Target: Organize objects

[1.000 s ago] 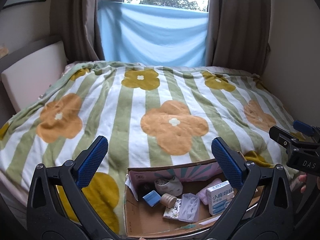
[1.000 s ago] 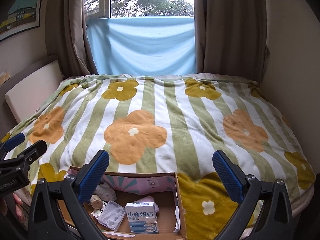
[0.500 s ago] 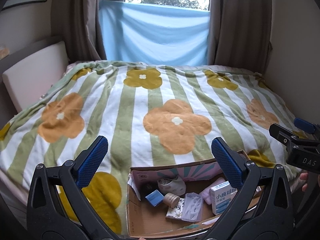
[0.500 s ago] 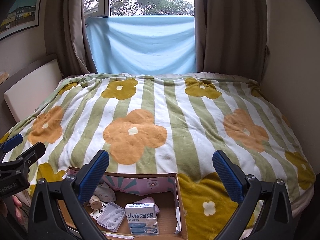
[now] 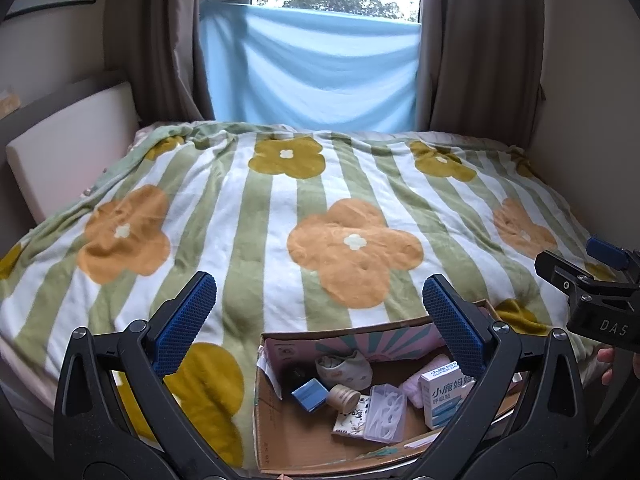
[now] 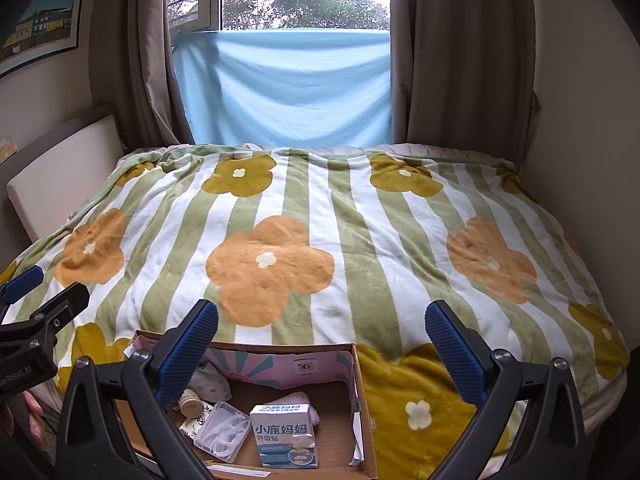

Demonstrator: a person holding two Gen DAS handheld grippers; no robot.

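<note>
Both the left gripper [image 5: 320,312] and the right gripper [image 6: 322,340] hang with jaws wide apart and empty above the box [image 5: 280,436] at the blanket's [image 5: 280,220] near edge, seemingly poised to pick from its jumbled items.

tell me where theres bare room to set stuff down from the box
The blanket is bare from the cardboard box back to the blue cloth, and right of the box too. Inside, the box is crowded: white carton, clear case, small round jar. Only its near left floor is bare.
</note>
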